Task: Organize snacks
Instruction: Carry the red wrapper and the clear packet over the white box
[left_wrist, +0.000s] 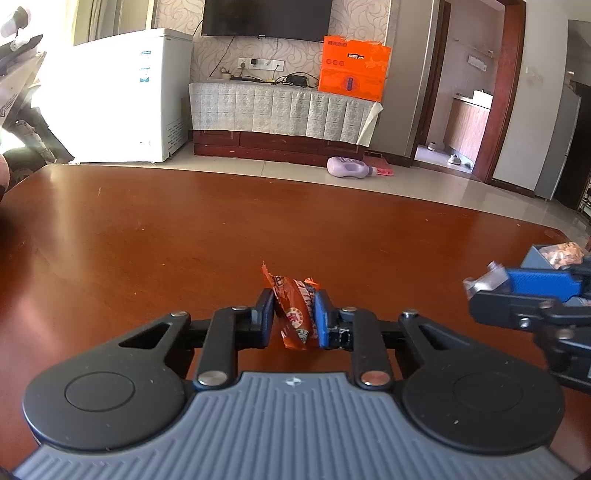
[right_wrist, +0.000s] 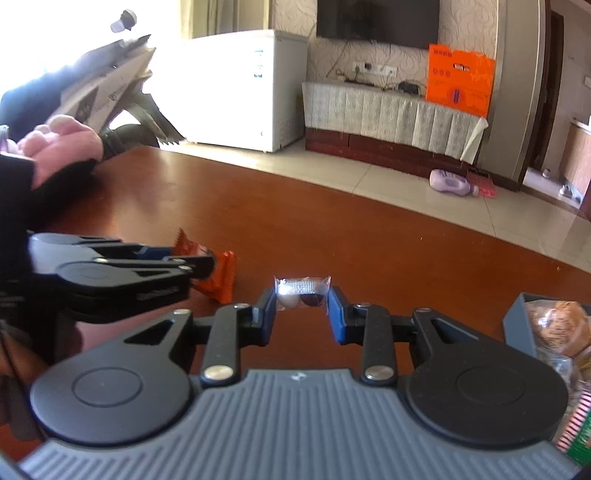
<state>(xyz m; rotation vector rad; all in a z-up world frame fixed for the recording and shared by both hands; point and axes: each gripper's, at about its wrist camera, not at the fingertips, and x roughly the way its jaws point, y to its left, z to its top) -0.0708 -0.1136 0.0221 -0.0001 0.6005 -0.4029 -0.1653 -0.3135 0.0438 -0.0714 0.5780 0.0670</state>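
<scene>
My left gripper (left_wrist: 293, 308) is shut on an orange snack packet (left_wrist: 295, 314), held just above the brown table (left_wrist: 184, 240). The same packet (right_wrist: 218, 280) and left gripper (right_wrist: 199, 264) show at the left of the right wrist view. My right gripper (right_wrist: 302, 301) is shut on a small clear packet (right_wrist: 301, 291) holding a white and a dark sweet. In the left wrist view the right gripper (left_wrist: 484, 284) shows at the right edge with the clear packet (left_wrist: 485, 278) at its tips. A grey box (right_wrist: 515, 321) with wrapped snacks (right_wrist: 557, 325) stands at the right.
The grey box also shows at the far right of the left wrist view (left_wrist: 533, 258). The table's far edge (left_wrist: 295, 171) borders a tiled floor with a purple bottle (left_wrist: 349, 166). A scooter (right_wrist: 110, 85) and white freezer (right_wrist: 240, 88) stand beyond.
</scene>
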